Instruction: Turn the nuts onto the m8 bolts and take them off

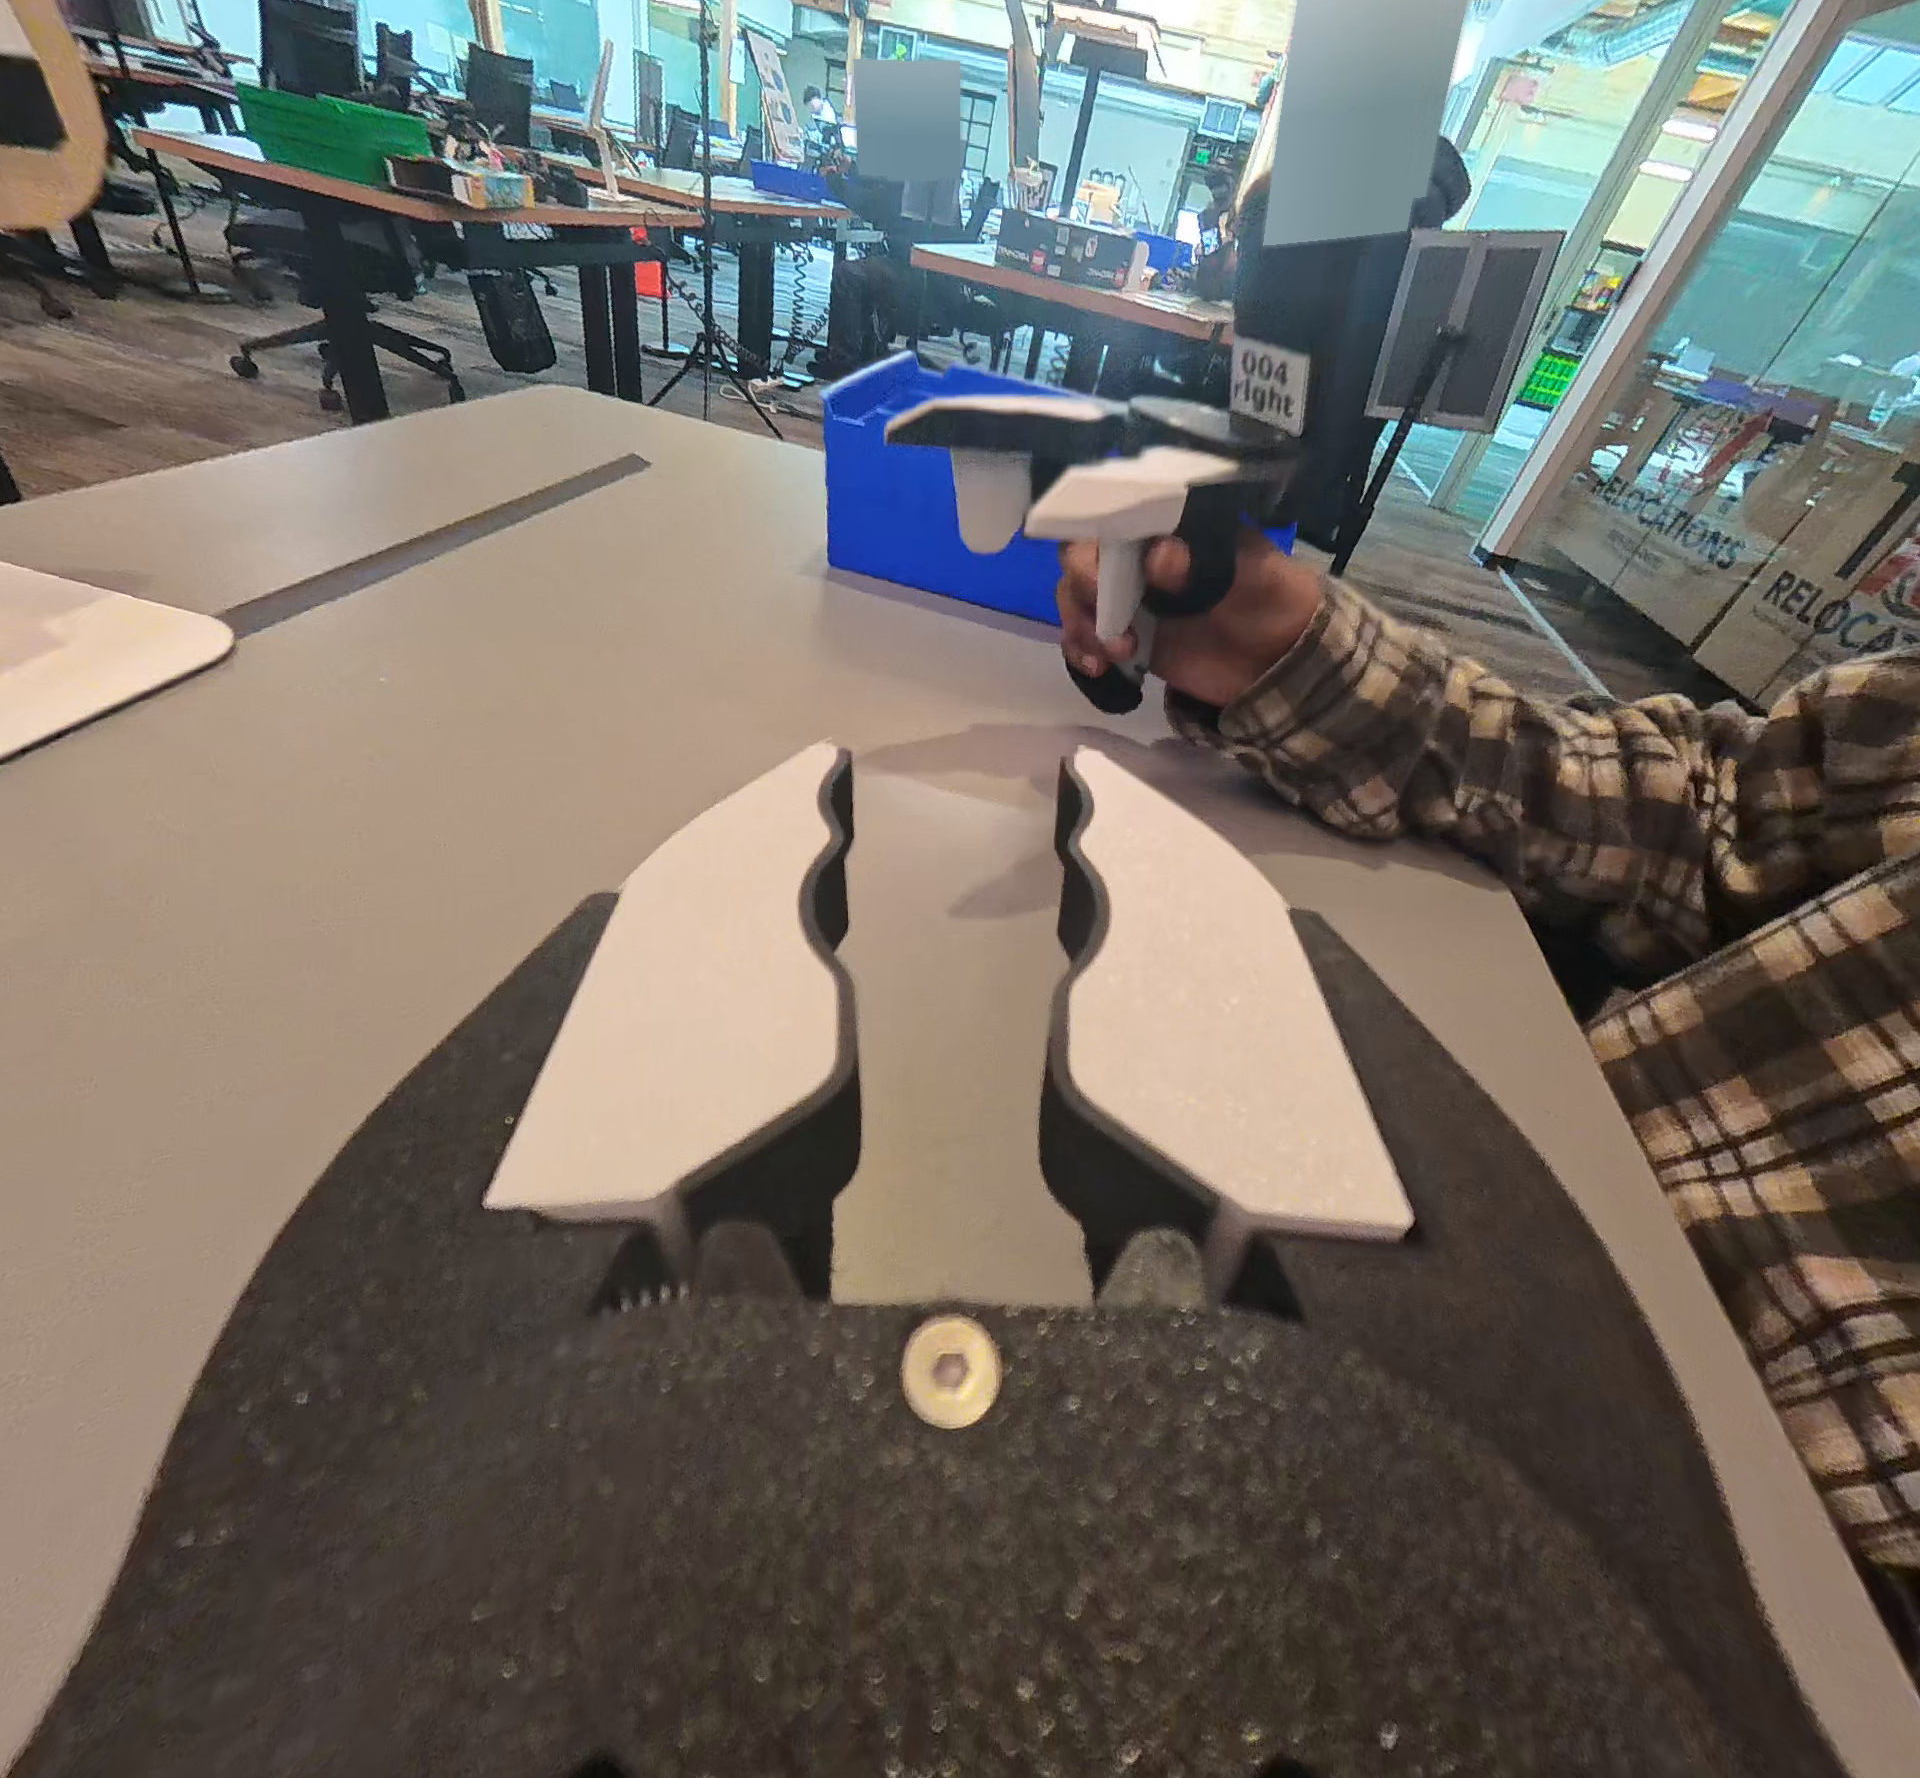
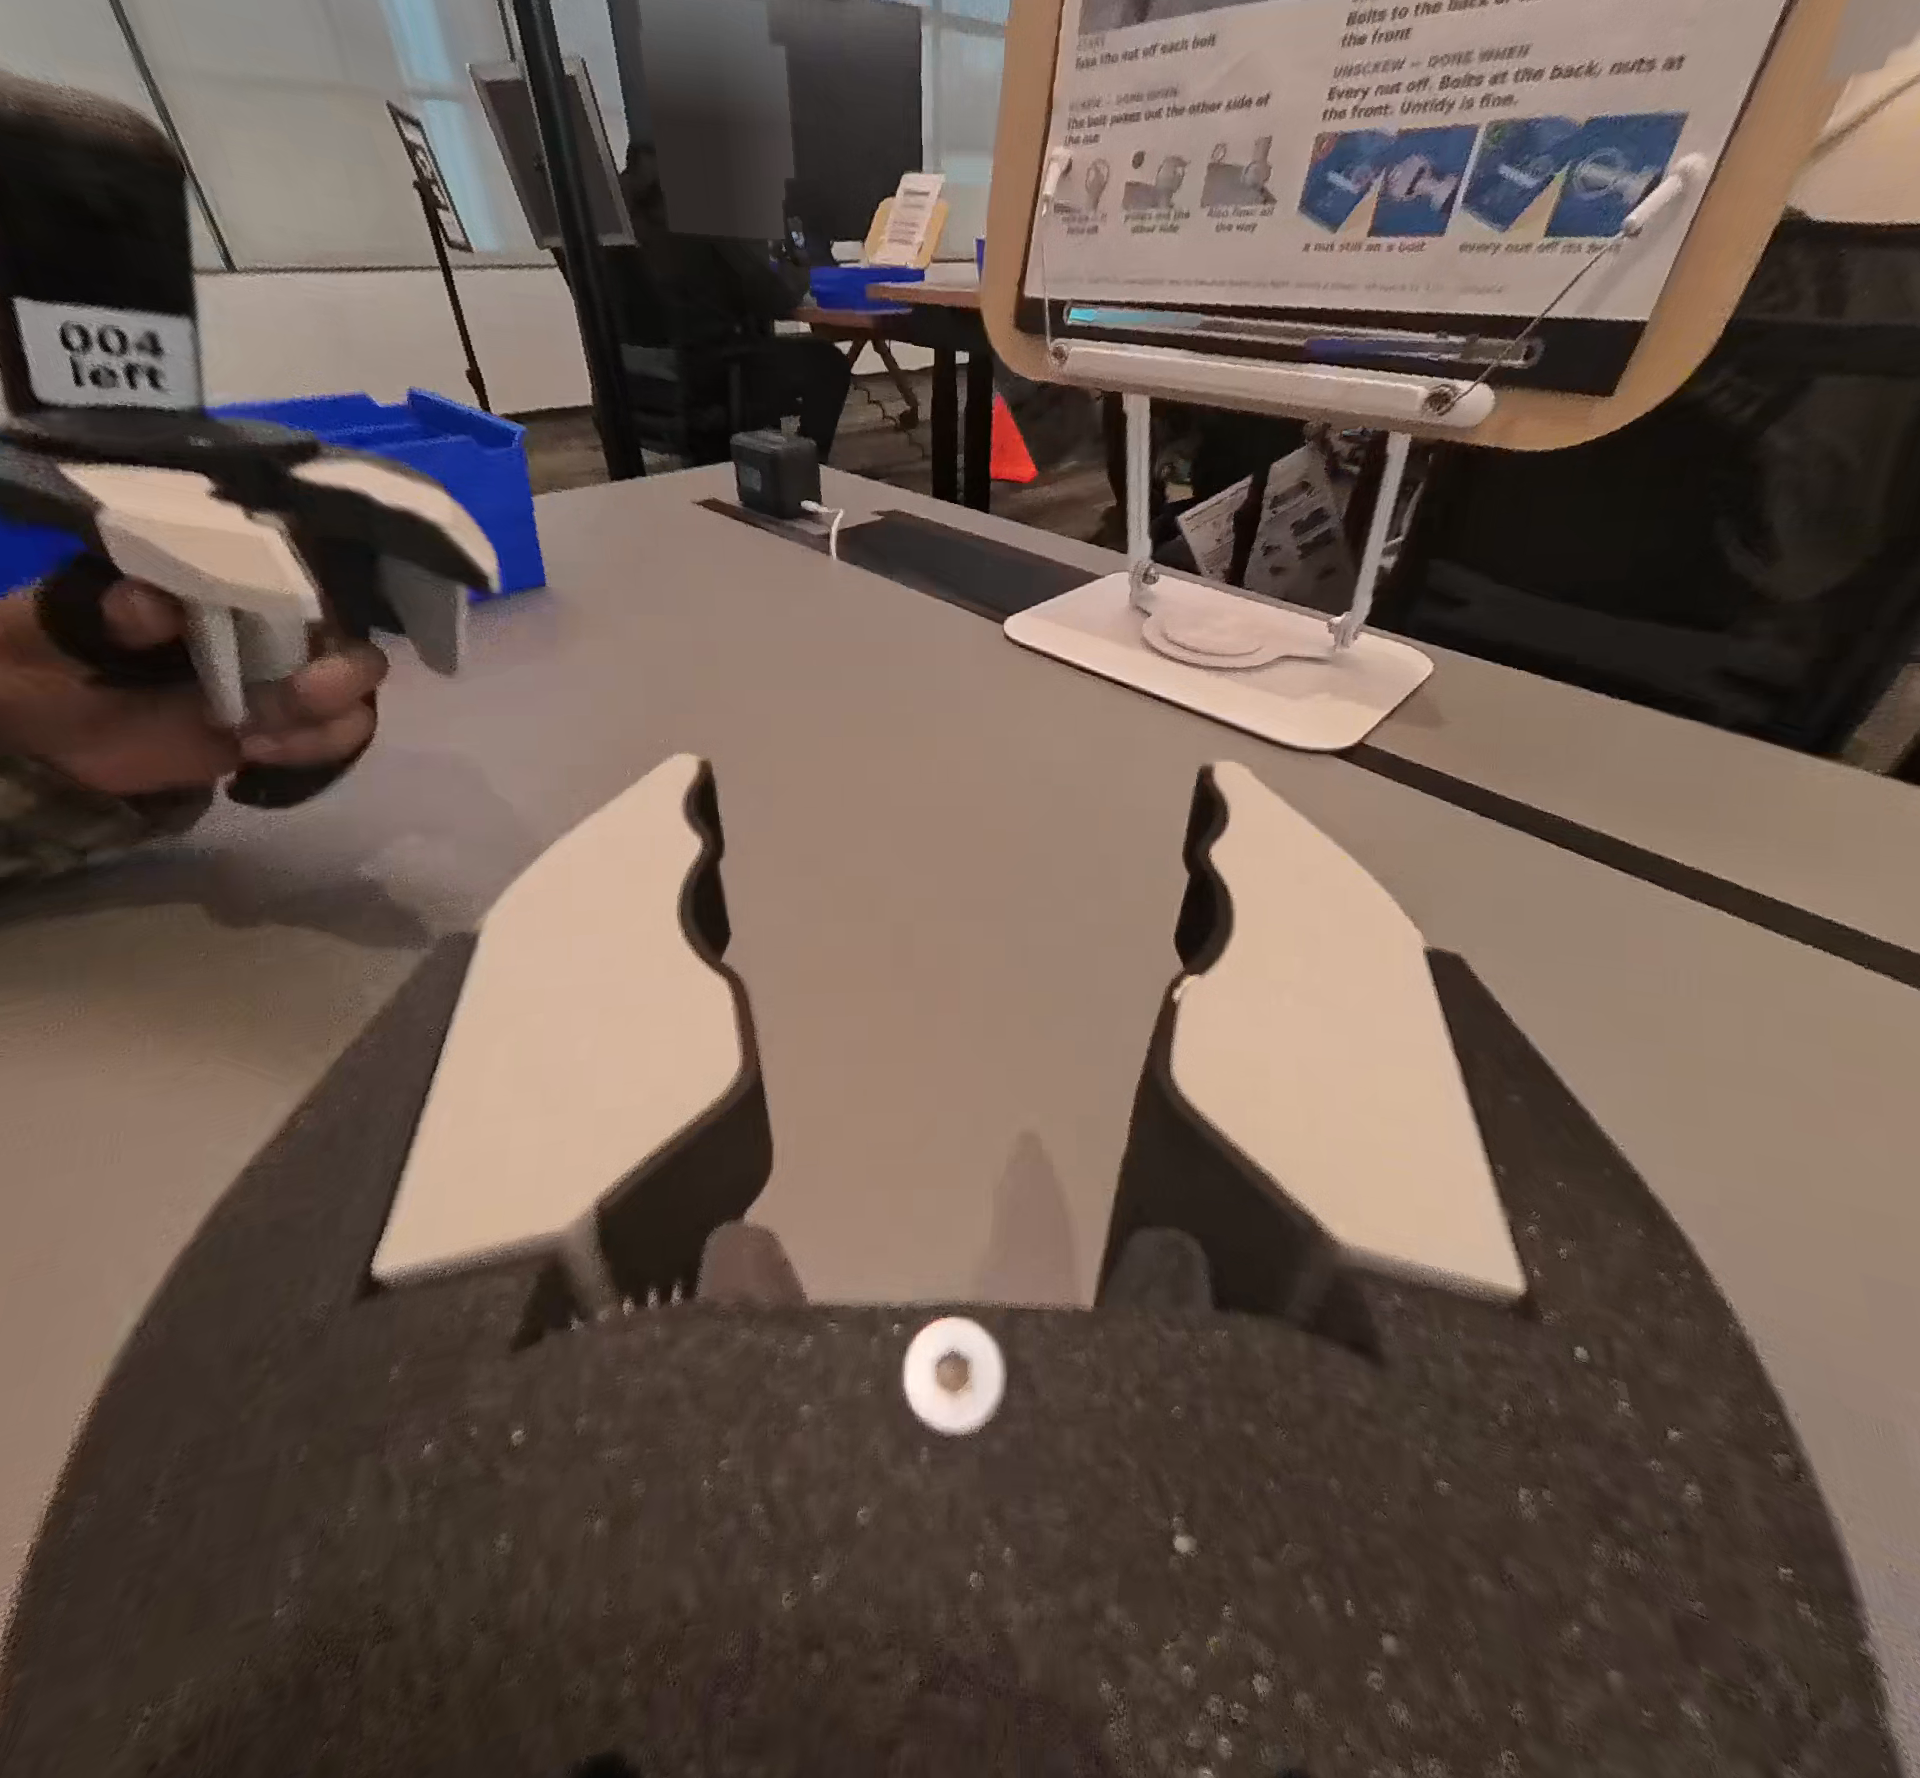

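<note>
No nuts or bolts show in either view. In the left wrist view my left gripper (image 1: 956, 767) is open and empty, low over the grey table (image 1: 468, 741). Beyond it my right gripper (image 1: 966, 481) is held up by a hand in a plaid sleeve (image 1: 1507, 772), in front of a blue bin (image 1: 904, 533). In the right wrist view my right gripper (image 2: 951, 778) is open wide and empty above the table (image 2: 935, 627). The left gripper (image 2: 395, 596) shows at the left, in a hand, in front of a blue bin (image 2: 468, 461). The inside of each bin is hidden.
An instruction board (image 2: 1351, 118) stands on a white stand base (image 2: 1216, 679) at the table's back right; the base's corner shows in the left wrist view (image 1: 94, 648). A black charger (image 2: 774, 476) sits by a dark cable slot (image 2: 966, 565). Office desks and chairs lie beyond.
</note>
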Action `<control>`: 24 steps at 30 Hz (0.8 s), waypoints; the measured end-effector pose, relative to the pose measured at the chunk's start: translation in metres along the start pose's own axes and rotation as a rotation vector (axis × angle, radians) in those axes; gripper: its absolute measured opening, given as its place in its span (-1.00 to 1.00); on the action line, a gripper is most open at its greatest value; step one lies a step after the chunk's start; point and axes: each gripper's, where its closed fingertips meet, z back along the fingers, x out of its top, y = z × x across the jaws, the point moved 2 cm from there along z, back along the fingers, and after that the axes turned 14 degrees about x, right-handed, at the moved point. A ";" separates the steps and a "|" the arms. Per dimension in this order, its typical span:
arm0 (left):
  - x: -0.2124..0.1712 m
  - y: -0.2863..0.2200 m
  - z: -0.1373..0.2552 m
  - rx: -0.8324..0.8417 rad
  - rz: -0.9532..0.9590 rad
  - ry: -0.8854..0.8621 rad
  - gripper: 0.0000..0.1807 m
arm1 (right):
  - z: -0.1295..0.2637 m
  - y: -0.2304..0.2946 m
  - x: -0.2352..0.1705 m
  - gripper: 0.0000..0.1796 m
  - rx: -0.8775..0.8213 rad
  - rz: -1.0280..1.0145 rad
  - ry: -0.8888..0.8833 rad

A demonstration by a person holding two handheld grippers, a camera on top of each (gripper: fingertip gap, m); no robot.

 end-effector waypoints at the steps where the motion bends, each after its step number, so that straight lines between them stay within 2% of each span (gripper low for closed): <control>1: 0.005 0.000 0.003 0.004 -0.001 -0.009 -0.58 | 0.001 0.000 -0.003 -0.06 -0.016 0.038 0.014; 6: 0.042 0.001 0.043 0.080 -0.022 -0.057 -0.55 | 0.004 0.005 -0.008 -0.11 -0.027 0.098 0.024; 11: 0.076 0.038 0.135 0.346 -0.088 0.005 -0.55 | -0.005 0.008 -0.022 -0.10 0.011 0.061 0.080; 15: 0.083 0.102 0.231 0.641 -0.078 0.217 -0.55 | -0.008 0.012 -0.024 -0.12 0.029 0.068 0.096; 18: 0.067 0.159 0.294 0.834 -0.015 0.457 -0.55 | -0.010 0.015 -0.024 -0.13 0.042 0.073 0.101; 21: 0.037 0.201 0.335 0.928 0.052 0.725 -0.56 | -0.011 0.016 -0.025 -0.14 0.046 0.090 0.118; 24: 0.008 0.229 0.351 0.947 0.111 0.906 -0.56 | -0.012 0.016 -0.028 -0.16 0.045 0.105 0.136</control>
